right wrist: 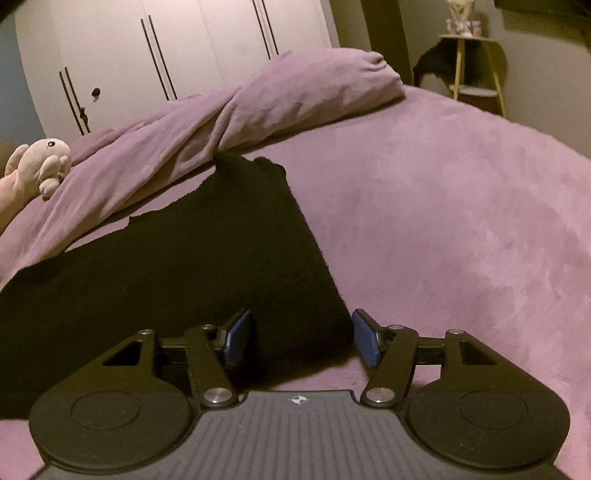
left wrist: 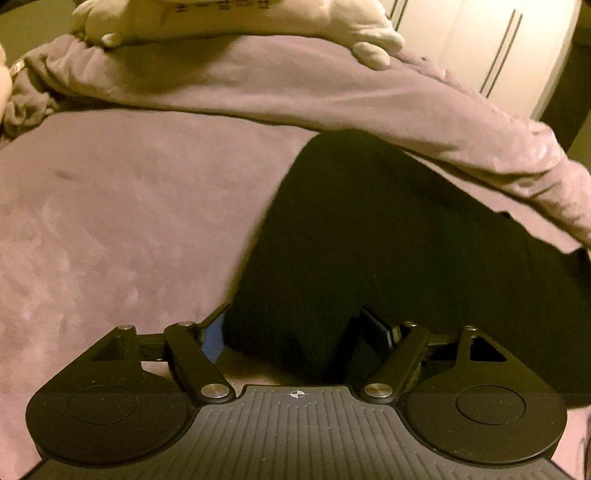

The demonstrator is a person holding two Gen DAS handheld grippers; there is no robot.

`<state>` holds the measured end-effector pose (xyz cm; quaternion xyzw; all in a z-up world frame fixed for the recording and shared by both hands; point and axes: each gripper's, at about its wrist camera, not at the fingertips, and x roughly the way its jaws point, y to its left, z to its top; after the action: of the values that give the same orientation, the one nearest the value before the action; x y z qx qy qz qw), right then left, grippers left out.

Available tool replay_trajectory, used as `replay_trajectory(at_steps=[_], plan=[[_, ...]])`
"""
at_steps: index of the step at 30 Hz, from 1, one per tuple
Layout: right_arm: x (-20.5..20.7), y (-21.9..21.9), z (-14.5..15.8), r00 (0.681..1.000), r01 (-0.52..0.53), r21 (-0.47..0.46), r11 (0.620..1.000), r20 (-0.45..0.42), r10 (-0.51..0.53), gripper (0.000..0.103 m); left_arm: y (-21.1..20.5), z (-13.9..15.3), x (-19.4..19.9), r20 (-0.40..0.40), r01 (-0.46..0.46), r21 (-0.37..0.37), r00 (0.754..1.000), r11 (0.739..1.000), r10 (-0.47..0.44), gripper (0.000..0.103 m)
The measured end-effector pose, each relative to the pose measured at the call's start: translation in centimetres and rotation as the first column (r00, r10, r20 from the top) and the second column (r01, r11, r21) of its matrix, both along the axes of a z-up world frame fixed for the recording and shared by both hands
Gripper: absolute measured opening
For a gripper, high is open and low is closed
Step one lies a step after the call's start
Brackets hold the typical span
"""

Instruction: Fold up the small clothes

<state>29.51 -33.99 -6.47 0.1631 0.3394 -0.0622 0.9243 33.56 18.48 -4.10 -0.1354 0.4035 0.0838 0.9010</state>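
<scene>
A black knit garment lies flat on the purple bed cover. In the left wrist view my left gripper is open, its blue-padded fingers straddling the garment's near left corner. In the right wrist view the same garment stretches left and away. My right gripper is open, with its fingers on either side of the garment's near right corner. Neither gripper pinches the cloth.
A rolled purple blanket lies along the far side of the garment. A pale plush toy rests on it, also in the left wrist view. White wardrobe doors stand behind; a small side table is far right.
</scene>
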Motion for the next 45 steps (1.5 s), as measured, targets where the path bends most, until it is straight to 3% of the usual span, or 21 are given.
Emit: replay_trajectory(at_steps=[3,6,7,9,14,17,21,25,31,35,40,42,44,45], plan=[[-0.2,-0.5,-0.3,1.0,0.009,0.037,0.999,-0.009,-0.009,0.06,-0.2,-0.1,-0.1,-0.013,0.009,0.019,1.0,1.0,-0.009,0.081],[-0.5,-0.5,-0.3,1.0,0.003,0.023,1.0,-0.003,-0.003,0.049,-0.2,-0.1,-0.3,-0.021,0.012,0.025,1.0,1.0,-0.011,0.081],[-0.6,-0.2,-0.1,1.0,0.0,0.002,1.0,0.005,0.0,0.041,-0.3,-0.1,-0.2,-0.02,0.012,0.027,1.0,1.0,-0.011,0.081],[-0.4,-0.2,0.2,1.0,-0.009,-0.025,1.0,0.009,0.01,0.04,-0.2,-0.1,-0.1,-0.021,0.013,0.028,1.0,1.0,-0.012,0.081],[0.4,0.0,2.0,0.993,-0.038,-0.14,0.989,0.105,0.053,0.04,0.0,0.7,1.0,0.035,0.04,0.066,0.999,0.997,-0.042,0.081],[2.7,0.4,3.0,0.987,-0.068,-0.145,0.987,0.138,0.088,0.042,0.2,1.4,2.8,0.091,0.061,0.075,0.993,0.995,-0.068,0.083],[7.1,1.7,3.2,0.987,-0.098,-0.171,0.98,0.11,0.118,0.045,0.6,1.0,6.7,0.104,0.067,0.086,0.992,0.994,-0.076,0.084],[10.4,3.0,2.7,0.989,-0.122,-0.21,0.97,0.062,0.137,0.058,0.5,0.4,9.5,0.103,0.061,0.096,0.992,0.994,-0.071,0.09],[13.3,3.4,2.8,0.99,-0.126,-0.273,0.954,0.019,0.136,0.062,0.5,-1.3,12.2,0.041,0.065,0.092,0.997,0.994,-0.069,0.093],[15.6,4.5,2.5,0.977,-0.206,-0.377,0.903,-0.026,0.213,0.062,0.4,-1.5,13.8,0.031,0.077,0.114,0.996,0.991,-0.081,0.095],[18.8,4.8,1.9,0.97,-0.243,-0.377,0.894,-0.075,0.232,0.062,0.4,-1.8,16.2,0.018,0.12,0.043,0.993,0.992,-0.12,0.095],[19.8,5.2,1.6,0.963,-0.27,-0.374,0.887,-0.1,0.251,0.057,0.2,-2.1,17.2,0.004,0.138,0.016,0.99,0.99,-0.138,0.094],[20.4,5.9,1.5,0.956,-0.295,-0.388,0.873,-0.112,0.272,0.033,0.2,-2.4,18.3,-0.01,0.145,-0.008,0.989,0.989,-0.145,0.087],[20.6,6.2,1.5,0.953,-0.301,-0.398,0.867,-0.115,0.278,0.027,0.3,-2.5,18.8,-0.011,0.142,-0.021,0.99,0.99,-0.143,0.079]])
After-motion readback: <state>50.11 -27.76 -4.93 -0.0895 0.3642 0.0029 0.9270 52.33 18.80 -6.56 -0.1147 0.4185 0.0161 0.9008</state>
